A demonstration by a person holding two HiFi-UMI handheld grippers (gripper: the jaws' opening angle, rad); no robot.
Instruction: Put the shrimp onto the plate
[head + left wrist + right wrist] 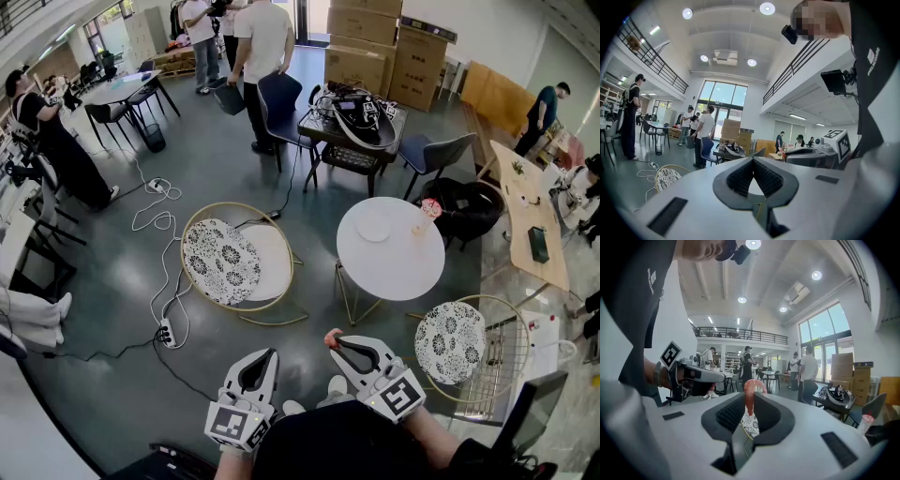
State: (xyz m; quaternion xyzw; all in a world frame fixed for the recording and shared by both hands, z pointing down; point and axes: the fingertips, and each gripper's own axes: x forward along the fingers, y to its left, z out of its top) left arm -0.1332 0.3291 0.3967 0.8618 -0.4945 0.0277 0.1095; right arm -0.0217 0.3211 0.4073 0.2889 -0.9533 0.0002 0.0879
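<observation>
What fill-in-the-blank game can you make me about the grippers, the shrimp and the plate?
1. The shrimp is pinched in the gripper on the person's ____ side.
2. The plate sits on a round ____ table.
3. The left gripper is shut and holds ____.

Missing words: right; white; nothing.

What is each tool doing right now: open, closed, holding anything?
Left tool: closed, nothing between its jaws.
Right tool: closed on the shrimp.
</observation>
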